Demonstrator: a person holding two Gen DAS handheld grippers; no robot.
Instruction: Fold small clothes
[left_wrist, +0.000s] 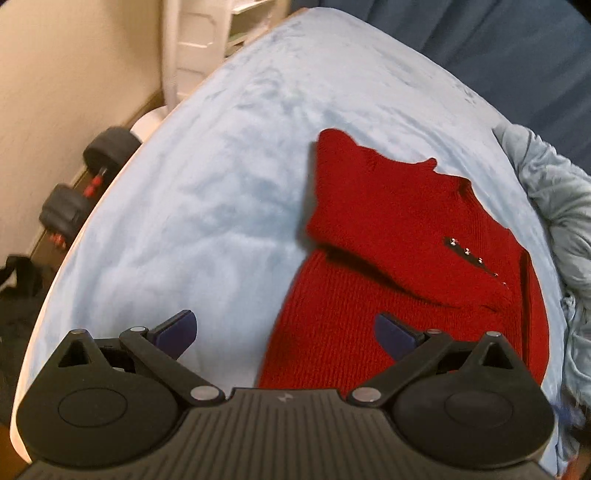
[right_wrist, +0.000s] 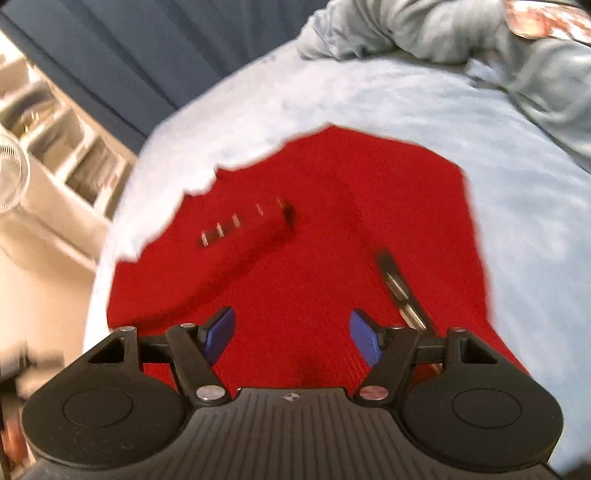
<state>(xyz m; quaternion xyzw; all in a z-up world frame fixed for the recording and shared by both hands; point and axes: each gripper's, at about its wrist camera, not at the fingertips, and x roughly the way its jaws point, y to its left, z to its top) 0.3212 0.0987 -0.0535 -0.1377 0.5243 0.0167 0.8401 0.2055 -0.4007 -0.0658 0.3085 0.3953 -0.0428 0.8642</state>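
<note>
A small red knitted garment (left_wrist: 388, 236) lies on the pale blue bed cover (left_wrist: 207, 192), one flap of it folded over the body, with a dark strip of small metal studs (left_wrist: 465, 253) showing. My left gripper (left_wrist: 286, 334) hangs over the garment's left edge, jaws wide open, nothing between its blue pads (left_wrist: 181, 332). In the right wrist view the same red garment (right_wrist: 314, 251) fills the middle, blurred, with its studded strip (right_wrist: 243, 221) and a second dark strip (right_wrist: 399, 288). My right gripper (right_wrist: 291, 339) is open above the knit, empty.
A crumpled grey-blue cloth heap (left_wrist: 554, 221) lies at the bed's right side. Dark blue curtain (left_wrist: 498, 44) hangs behind. Dumbbells (left_wrist: 85, 181) and a white fan stand (left_wrist: 184, 48) sit on the floor left of the bed; shelves (right_wrist: 70, 147) show in the right wrist view.
</note>
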